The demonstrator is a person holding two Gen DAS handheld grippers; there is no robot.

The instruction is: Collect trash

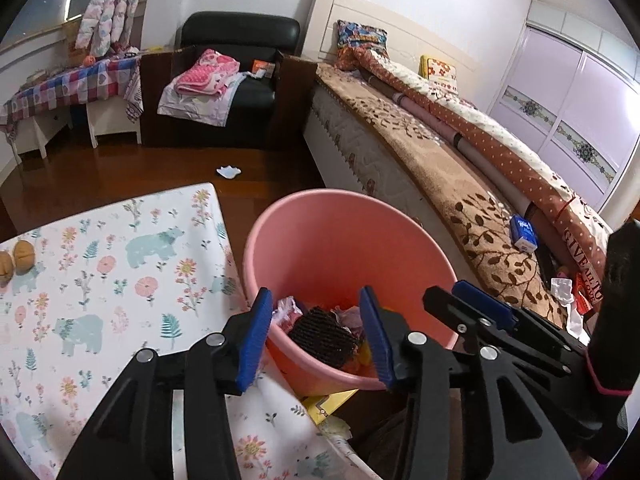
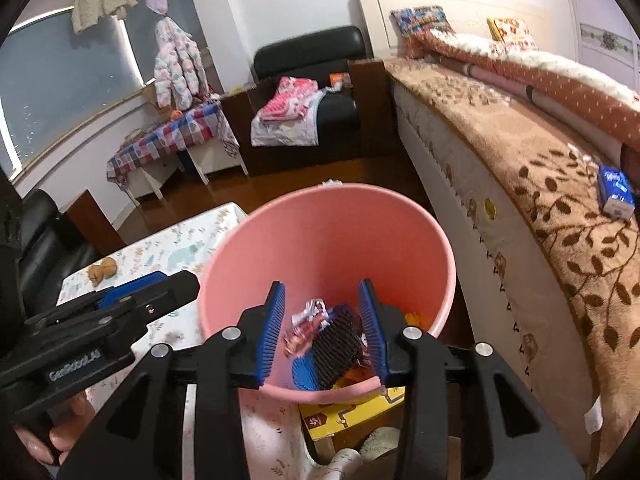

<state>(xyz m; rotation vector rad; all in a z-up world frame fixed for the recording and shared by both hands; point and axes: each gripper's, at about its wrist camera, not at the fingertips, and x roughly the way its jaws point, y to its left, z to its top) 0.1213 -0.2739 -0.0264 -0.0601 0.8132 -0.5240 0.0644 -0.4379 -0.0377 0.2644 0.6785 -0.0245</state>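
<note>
Left wrist view: left gripper (image 1: 318, 332) hangs over the near rim of the pink bin (image 1: 344, 240), jaws spread wide, nothing between the blue pads. Inside the bin lie a dark ridged wrapper (image 1: 324, 336) and crinkled pink wrappers (image 1: 288, 312). Bin stands between the floral-cloth table (image 1: 120, 264) and the bed (image 1: 440, 160). Right gripper (image 1: 476, 304) enters from the right; its jaw gap cannot be told from here. A white scrap (image 1: 229, 172) lies on the wood floor (image 1: 160, 168), well apart from the bin.

Right wrist view: right gripper (image 2: 322, 328) sits over the same bin (image 2: 328, 240), jaws parted, pads pressing on nothing. Below them, in the bin, a shiny pink wrapper (image 2: 308, 320) and the dark ridged piece (image 2: 336, 348). Left gripper (image 2: 132, 288) is alongside at left.
</note>
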